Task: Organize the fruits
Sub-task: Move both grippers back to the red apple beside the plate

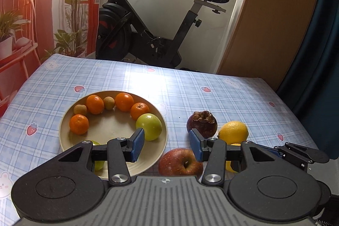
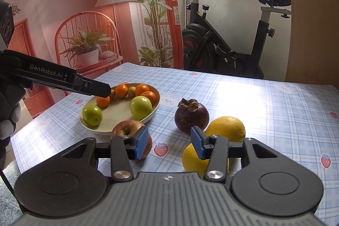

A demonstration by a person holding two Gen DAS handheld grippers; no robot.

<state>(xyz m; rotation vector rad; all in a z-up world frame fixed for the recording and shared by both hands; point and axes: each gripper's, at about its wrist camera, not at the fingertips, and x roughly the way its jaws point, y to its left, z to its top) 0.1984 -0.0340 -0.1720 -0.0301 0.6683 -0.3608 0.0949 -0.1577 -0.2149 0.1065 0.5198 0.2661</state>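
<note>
Looking down both claws: both point forward and downward over the counter point(image 1: 211, 86), which wears a blue checked cloth.
Left claw point(image 1: 167, 146): I see its blue pads spread apart with nothing pinched; its left pad hangs over the plate's near right part, its right pad in front of the mangosteen.
Left claw from the right wrist view point(image 2: 103, 89): it reaches in from the left, its black tip over the plate's far left side, above the oranges; a gloved hand point(image 2: 8, 111) holds it at the frame's left edge.
Right claw point(image 2: 169, 144): pads spread, empty; bare cloth shows between them. The left pad overlaps the red apple, the right pad overlaps the nearer lemon; I cannot tell whether either touches.
Plate point(image 2: 93, 129): beige, on the counter's left part, holding four small oranges point(image 1: 95, 104), two small brown fruits point(image 1: 109, 103) and two green apples point(image 2: 141, 107), ranged along its rim.
Red apple point(image 2: 129, 130): on the cloth just beside the plate's near rim.
Mangosteen point(image 2: 191, 114): dark purple, upright, to the right of the plate.
Lemons point(image 2: 225, 128): two, close together, just right of the mangosteen, one nearer me than the other.
Background: an exercise bike point(image 1: 152, 20) stands beyond the counter's far edge.
</note>
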